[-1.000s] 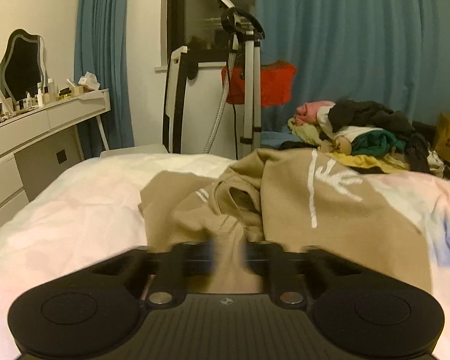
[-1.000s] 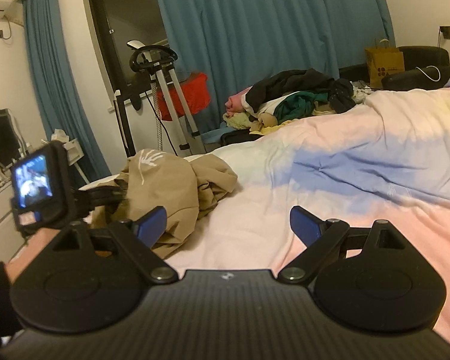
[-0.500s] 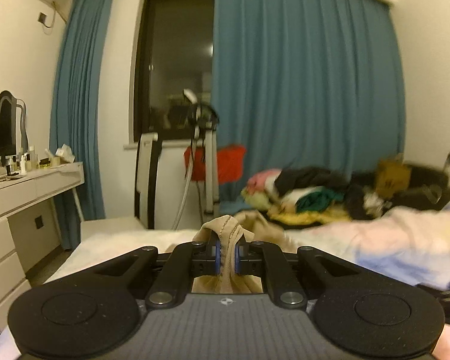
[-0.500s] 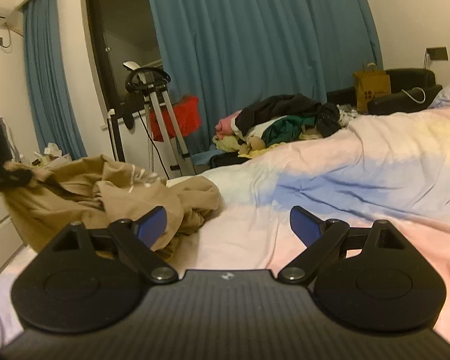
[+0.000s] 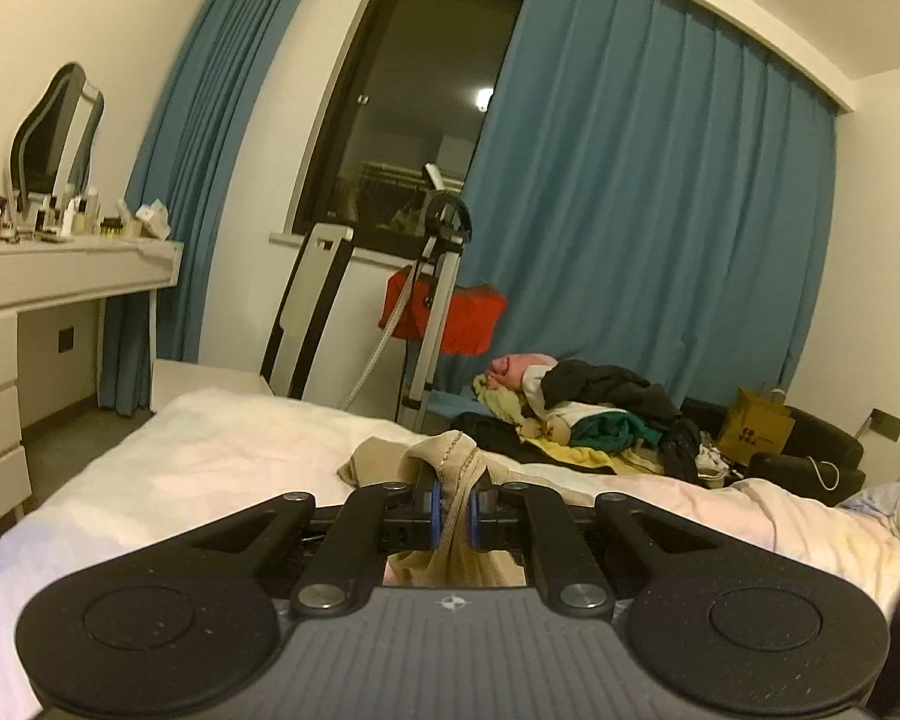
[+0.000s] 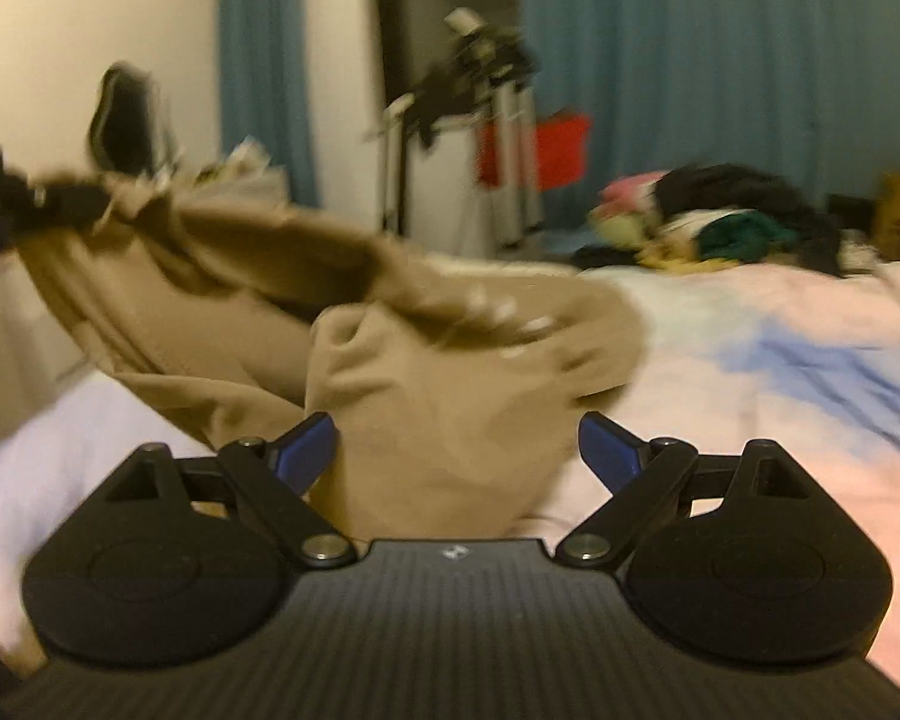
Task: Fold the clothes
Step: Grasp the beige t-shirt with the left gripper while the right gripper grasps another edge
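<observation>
Since second earlier, left gripper (image 5: 452, 510) rose and swung aside, dragging tan garment (image 6: 450, 396) up off bed (image 5: 210, 468). Jaws pressed together, pinching bunched seam edge. Garment hung stretched from left grip, rest slumped on bed. Right gripper (image 6: 457, 450) spread wide, fabric between fingers, not clamped. Cloth looked soft, light, limp. Best hold judged at hem or shoulder seam.

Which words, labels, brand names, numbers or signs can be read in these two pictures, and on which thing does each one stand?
No text can be read.
Brown paper bag: dark printed marks, too small to read.
Tan garment: white marks, blurred beyond reading.
Left gripper and right gripper: a small round emblem on each body, no letters.
Bottles on the dresser: labels too small.
</observation>
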### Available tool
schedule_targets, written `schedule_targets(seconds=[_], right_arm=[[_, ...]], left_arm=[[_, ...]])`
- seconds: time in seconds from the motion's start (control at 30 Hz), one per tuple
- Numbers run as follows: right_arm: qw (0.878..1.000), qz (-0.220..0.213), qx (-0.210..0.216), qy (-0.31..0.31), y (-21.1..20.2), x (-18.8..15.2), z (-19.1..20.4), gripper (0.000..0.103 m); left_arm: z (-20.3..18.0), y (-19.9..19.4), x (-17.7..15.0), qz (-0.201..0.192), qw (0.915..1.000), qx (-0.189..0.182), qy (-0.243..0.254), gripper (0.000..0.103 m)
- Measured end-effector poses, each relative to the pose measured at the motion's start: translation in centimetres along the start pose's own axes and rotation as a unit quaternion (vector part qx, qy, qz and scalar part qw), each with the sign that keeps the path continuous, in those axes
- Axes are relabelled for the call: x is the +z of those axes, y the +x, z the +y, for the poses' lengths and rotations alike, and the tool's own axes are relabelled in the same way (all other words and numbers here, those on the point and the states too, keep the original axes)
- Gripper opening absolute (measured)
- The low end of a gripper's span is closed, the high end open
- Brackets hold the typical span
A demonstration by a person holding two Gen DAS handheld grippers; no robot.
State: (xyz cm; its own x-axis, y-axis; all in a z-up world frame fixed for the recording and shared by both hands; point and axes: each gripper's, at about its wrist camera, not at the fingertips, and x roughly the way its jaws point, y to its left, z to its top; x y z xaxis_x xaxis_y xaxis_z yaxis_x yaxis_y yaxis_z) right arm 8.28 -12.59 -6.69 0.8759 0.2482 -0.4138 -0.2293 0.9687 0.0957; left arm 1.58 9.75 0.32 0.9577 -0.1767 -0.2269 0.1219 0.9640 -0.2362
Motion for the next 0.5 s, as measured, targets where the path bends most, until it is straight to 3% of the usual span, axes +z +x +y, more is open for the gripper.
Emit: schedule_targets(seconds=[0.17,0.2,0.23,0.33,0.4,0.5], right_arm=[[0.999,0.035,0.011,-0.003,3.2,-0.7,0.5,0.048],[0.999,0.038,0.010,-0.016,3.1,-0.8,0.6,0.031],[0.999,0.038,0.004,-0.028,2.8,-0.6,0.7,0.022],[1.000,0.020,-0.007,-0.010,1.0,0.5,-0.5,0.013],[0.999,-0.003,-0.009,0.038,-1.0,1.8,-2.5,0.012],[0.995,-0.044,-0.018,0.090,-4.7,3.5,-5.3,0.011]], left_arm=[[2.5,2.4,0.0,0.018,0.9992,0.007,-0.035,0.009],[3.0,2.8,0.0,0.021,0.9988,0.009,-0.043,0.009],[3.5,3.1,0.2,0.021,0.9985,0.011,-0.050,0.009],[4.3,3.5,0.7,0.013,0.9978,0.012,-0.064,0.009],[4.4,3.6,1.3,0.005,0.9980,0.008,-0.062,0.009],[4.7,2.9,2.0,-0.010,0.9962,-0.036,-0.079,0.009]])
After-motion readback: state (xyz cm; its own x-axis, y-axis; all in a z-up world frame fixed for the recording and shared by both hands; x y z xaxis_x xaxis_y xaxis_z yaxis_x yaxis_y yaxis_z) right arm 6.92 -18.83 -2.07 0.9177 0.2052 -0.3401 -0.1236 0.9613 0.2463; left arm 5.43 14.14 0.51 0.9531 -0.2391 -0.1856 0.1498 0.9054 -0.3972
